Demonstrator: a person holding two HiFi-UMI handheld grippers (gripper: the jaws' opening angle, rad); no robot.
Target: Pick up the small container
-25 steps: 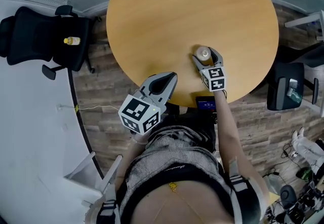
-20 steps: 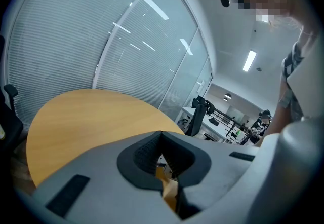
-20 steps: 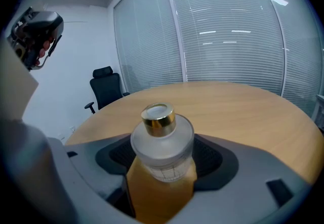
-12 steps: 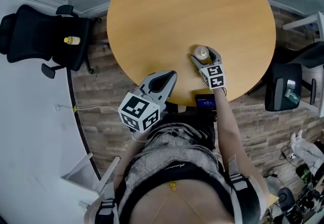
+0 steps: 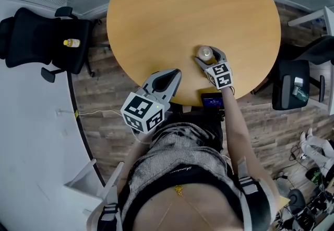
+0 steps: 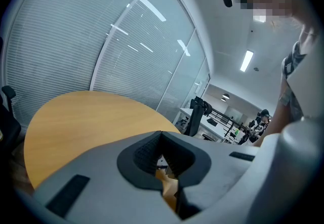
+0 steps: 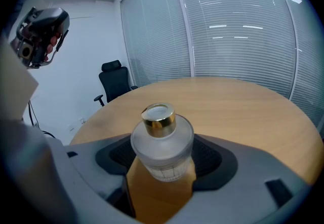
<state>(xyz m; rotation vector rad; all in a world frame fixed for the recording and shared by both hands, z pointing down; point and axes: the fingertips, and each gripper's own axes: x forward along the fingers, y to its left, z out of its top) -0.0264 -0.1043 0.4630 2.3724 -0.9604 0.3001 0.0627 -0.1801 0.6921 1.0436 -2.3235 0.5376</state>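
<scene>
The small container [image 5: 207, 53] is a frosted glass bottle with a gold cap, upright on the round wooden table [image 5: 188, 5] near its front edge. My right gripper [image 5: 210, 55] is shut on it, one dark pad against each side of the bottle [image 7: 162, 142]. In the right gripper view the gripper [image 7: 163, 162] shows the bottle filling the gap between its pads, with the tabletop below it. My left gripper [image 5: 175, 74] hovers at the table's near rim, to the left of the bottle, shut and empty. The left gripper view shows that gripper [image 6: 163, 159] with only a sliver between its pads.
A black office chair [image 5: 42, 36] with a small yellow object [image 5: 71, 43] on it stands left of the table. Another dark chair [image 5: 289, 89] is to the right. A dark device with a lit screen [image 5: 212, 103] sits under the table's front edge. Glass walls with blinds lie beyond.
Only the head view has shifted slightly. Both grippers and the bottle keep their places on the table.
</scene>
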